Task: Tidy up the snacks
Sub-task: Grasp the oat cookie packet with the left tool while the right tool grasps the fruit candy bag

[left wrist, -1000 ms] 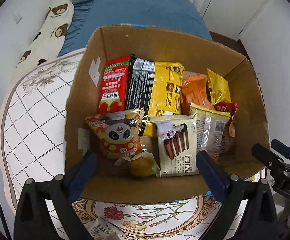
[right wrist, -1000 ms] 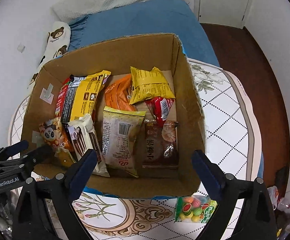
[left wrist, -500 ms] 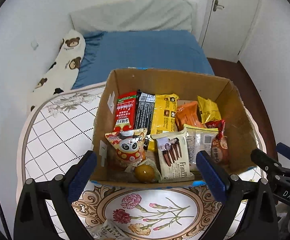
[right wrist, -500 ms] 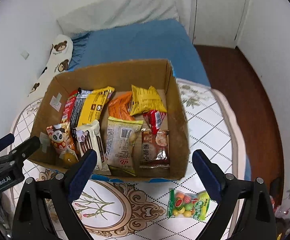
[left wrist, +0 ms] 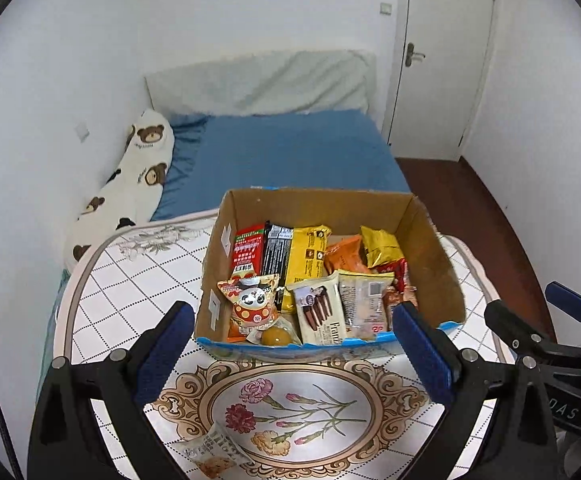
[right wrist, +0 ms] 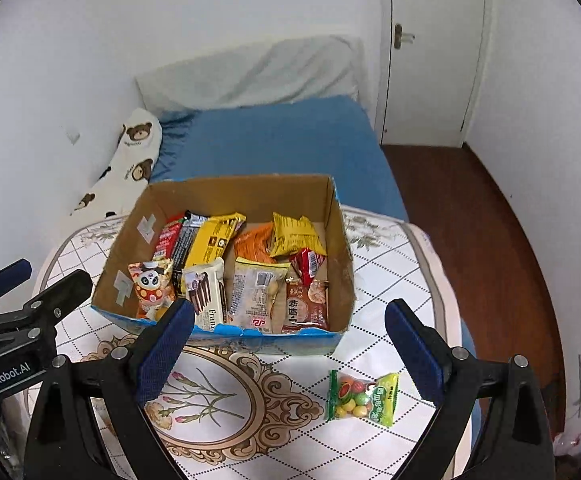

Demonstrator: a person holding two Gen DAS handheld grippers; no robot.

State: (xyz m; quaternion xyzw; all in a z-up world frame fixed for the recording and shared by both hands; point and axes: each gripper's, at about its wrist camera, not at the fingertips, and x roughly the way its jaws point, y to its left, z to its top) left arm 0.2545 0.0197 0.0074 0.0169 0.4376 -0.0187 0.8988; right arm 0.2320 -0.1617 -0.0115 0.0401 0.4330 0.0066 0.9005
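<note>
A cardboard box (left wrist: 430,248) packed with snack packets sits just beyond the left gripper (left wrist: 294,344), its fingers (left wrist: 166,336) spread wide; a small packet (left wrist: 214,450) lies nearer, between them.

Matt cardboard box (left wrist: 434,240) holds glossy plastic snack packets (left wrist: 306,256).

Even indoor light, sharp centre — fisheye-bent edges, dark corners

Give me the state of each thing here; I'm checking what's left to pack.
Cardboard box: open-topped, upright, holding many snack packs.
Candy bag: sealed, flat on the table, outside the box.
Cracker packet: flat on the table, outside the box.
Left gripper: open, empty.
Right gripper: open, empty.
Door: closed.
</note>
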